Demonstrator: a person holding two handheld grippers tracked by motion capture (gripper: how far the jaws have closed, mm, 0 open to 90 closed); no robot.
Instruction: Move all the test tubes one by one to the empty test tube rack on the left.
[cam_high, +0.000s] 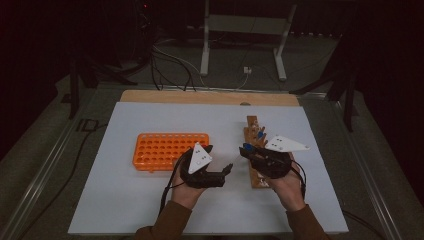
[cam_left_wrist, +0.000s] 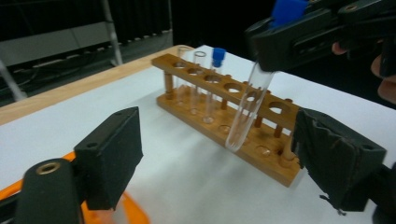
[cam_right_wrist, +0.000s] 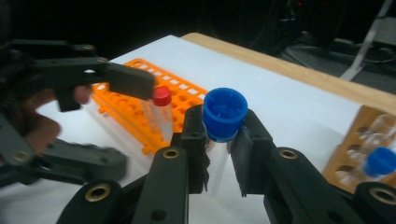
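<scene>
Above the wooden rack (cam_left_wrist: 224, 121), clear glass tube (cam_left_wrist: 247, 109), ribbed blue cap (cam_right_wrist: 225, 113)

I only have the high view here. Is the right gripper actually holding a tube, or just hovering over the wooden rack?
Observer: Holding. The right gripper is shut on a blue-capped test tube, with its jaws just under the cap.
Operator: Is the tube's bottom out of the rack?
Observer: Yes. In the left gripper view the tube hangs tilted in front of the wooden rack's top bar and passes through no hole.
Operator: What about the left gripper?
Observer: The left gripper is open, with nothing between its jaws.
</scene>
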